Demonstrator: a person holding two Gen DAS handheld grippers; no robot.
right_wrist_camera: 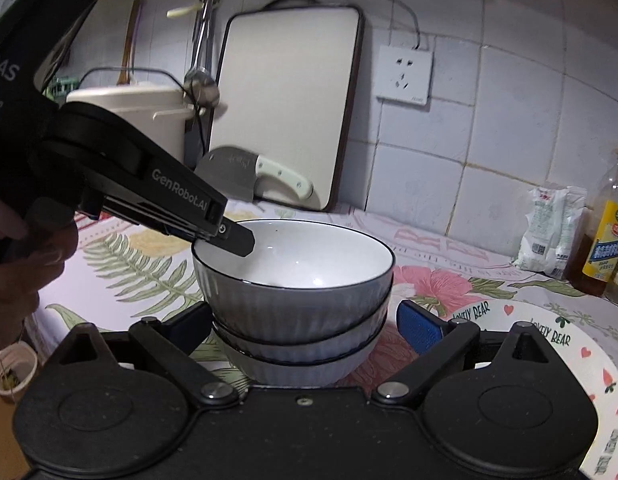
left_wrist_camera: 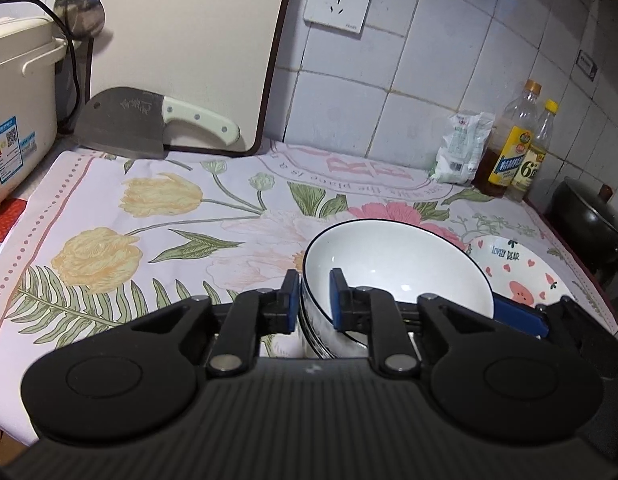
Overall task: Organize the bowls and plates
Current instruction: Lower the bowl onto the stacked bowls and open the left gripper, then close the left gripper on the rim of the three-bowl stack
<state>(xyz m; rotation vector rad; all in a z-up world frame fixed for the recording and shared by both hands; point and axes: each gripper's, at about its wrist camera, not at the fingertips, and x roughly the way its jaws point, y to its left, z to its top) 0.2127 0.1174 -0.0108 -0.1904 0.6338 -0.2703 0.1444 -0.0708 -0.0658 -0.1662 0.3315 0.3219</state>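
Straddling the near-left rim of the top bowl [left_wrist_camera: 393, 264], the left gripper [left_wrist_camera: 315, 300] has one pad inside the wall and one outside. A sliver of gap shows on each side, so the jaws look narrow but not clamped; I judge it has let go or is about to pinch. No earlier view tells which.

That bowl sits nested on a stack [right_wrist_camera: 297, 344] of what look like three bowls, standing on the floral cloth [left_wrist_camera: 109, 208] near the counter's front edge, toward its right end. A plate [right_wrist_camera: 565, 344] printed "Lovely Bear" lies just right of the stack, close to the right edge.

The right gripper [right_wrist_camera: 305, 328] is wide open, its fingers flanking the lower bowls without touching, the stack dead ahead between them. A hand [right_wrist_camera: 13, 264] holds the left tool, which reaches in from the left and above.

Both tools are at the stack; the right one, judged by its level approach, is better placed to close on the stack's sides, the left only on the rim.

A cleaver [left_wrist_camera: 149, 124] and cutting board [left_wrist_camera: 189, 52] lean at the back wall, well apart.
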